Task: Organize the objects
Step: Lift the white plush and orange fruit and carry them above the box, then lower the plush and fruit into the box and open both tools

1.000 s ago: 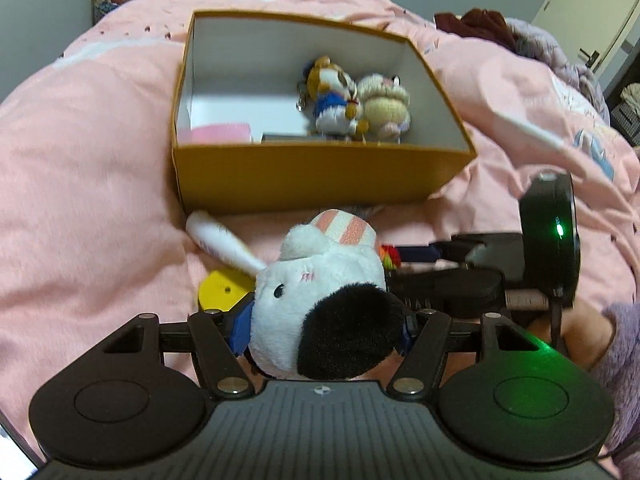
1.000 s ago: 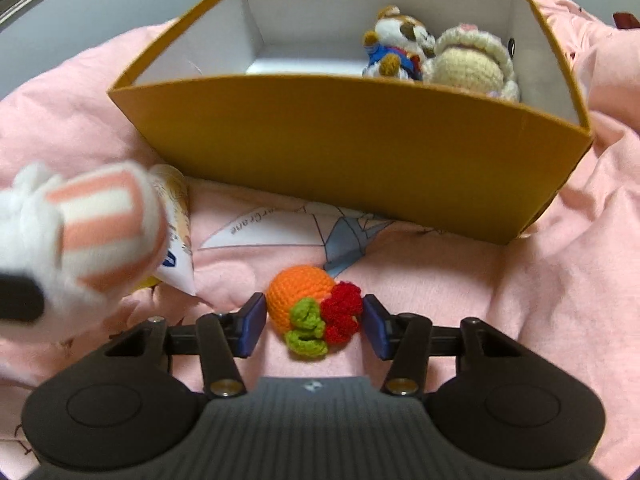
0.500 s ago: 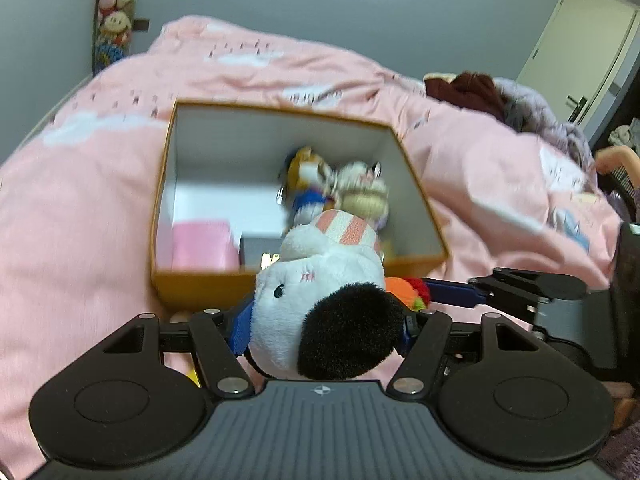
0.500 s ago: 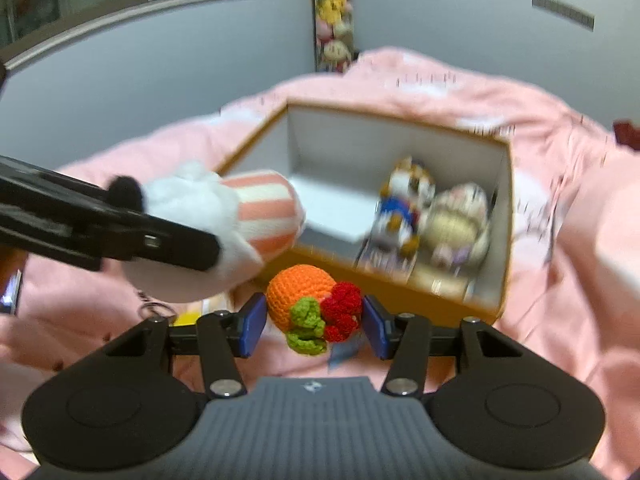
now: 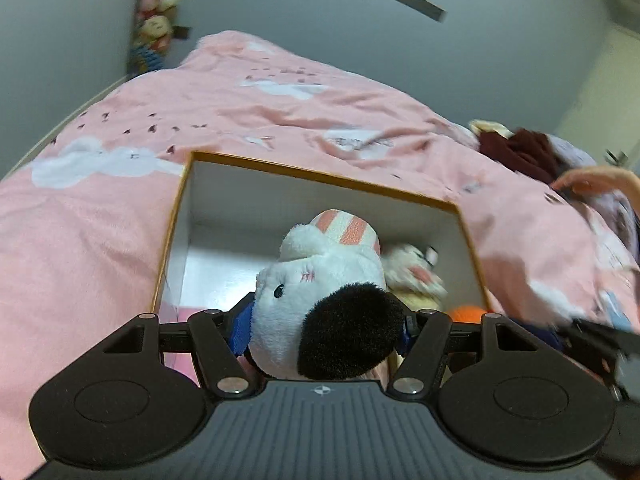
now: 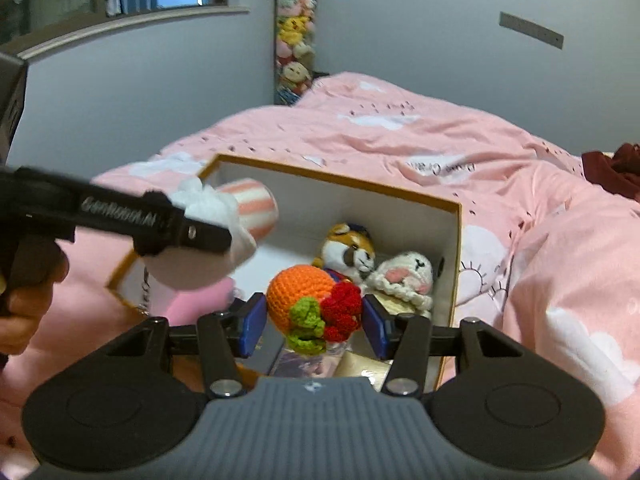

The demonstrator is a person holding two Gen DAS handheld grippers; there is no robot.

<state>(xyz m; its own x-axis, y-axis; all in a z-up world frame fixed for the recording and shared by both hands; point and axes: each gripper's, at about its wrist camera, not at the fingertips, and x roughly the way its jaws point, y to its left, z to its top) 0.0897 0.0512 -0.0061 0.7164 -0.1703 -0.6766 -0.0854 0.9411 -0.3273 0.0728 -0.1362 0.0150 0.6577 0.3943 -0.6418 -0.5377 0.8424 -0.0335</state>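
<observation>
The left gripper (image 5: pixel 326 322) had its jaws clamped on a white plush toy (image 5: pixel 316 300) with a black ear and a pink-striped cap, carried in the air above the open orange box (image 5: pixel 320 178). From the right wrist view that same toy (image 6: pixel 212 232) hung over the box's near left corner, a small chain dangling beneath it, with the person's hand (image 6: pixel 24 292) wrapped round the gripper's handle.

The right gripper (image 6: pixel 314 322) had its jaws pressed on a crocheted orange fruit (image 6: pixel 310 300) with green leaves and red berries, also held above the box (image 6: pixel 340 178), nearer its front edge.

The box sat on a bed covered by a pink quilt (image 6: pixel 400 136) printed with white clouds. Inside it, against the right wall, a brown and white plush dog (image 6: pixel 352 252) leaned beside a cream crocheted sheep (image 6: pixel 408 280), the two touching. A pink item (image 6: pixel 196 300) lay at the left of the box floor, partly hidden. A column of stuffed toys (image 6: pixel 294 40) hung in the room's corner
</observation>
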